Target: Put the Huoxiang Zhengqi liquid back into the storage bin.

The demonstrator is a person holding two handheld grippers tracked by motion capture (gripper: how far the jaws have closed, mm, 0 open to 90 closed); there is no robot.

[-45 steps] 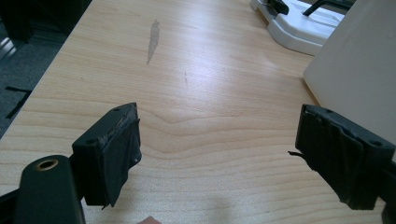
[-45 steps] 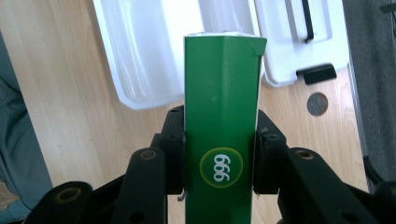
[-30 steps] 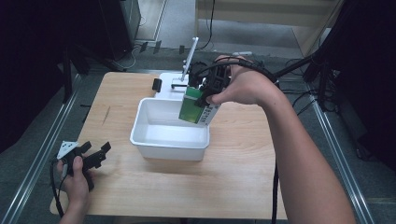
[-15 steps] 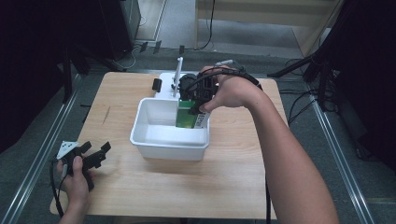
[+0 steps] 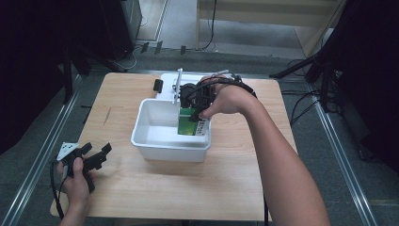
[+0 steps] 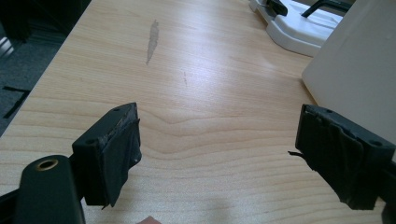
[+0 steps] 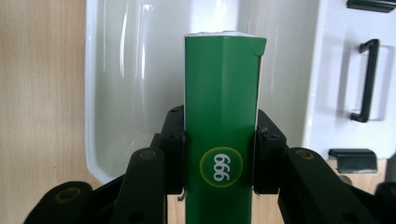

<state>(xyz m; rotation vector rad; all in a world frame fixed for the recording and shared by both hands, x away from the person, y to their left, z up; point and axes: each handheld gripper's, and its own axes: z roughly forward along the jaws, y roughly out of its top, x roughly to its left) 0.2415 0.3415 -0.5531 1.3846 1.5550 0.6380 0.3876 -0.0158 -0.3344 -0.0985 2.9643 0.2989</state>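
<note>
A green carton point(image 5: 188, 123) marked "999" point(image 7: 222, 116) stands upright inside the white tub point(image 5: 160, 141), near its far right corner. My right gripper point(image 5: 196, 106) comes down from above and is shut on the carton, with one jaw pressed on each side of it point(image 7: 219, 144). Whether the carton touches the tub floor I cannot tell. My left gripper point(image 5: 91, 157) rests near the table's front left corner. It is open point(image 6: 219, 135) with only bare wood between its pads.
A white lid point(image 5: 167, 82) with a black handle point(image 7: 366, 79) and black latches lies just behind the tub. The tub's outer wall point(image 6: 355, 70) stands close to the right of my left gripper. The wooden table point(image 5: 226, 188) is bare in front.
My right gripper has brought the green carton down and a little to the left, from above the tub's rim into the tub. The left gripper has stayed in place.
</note>
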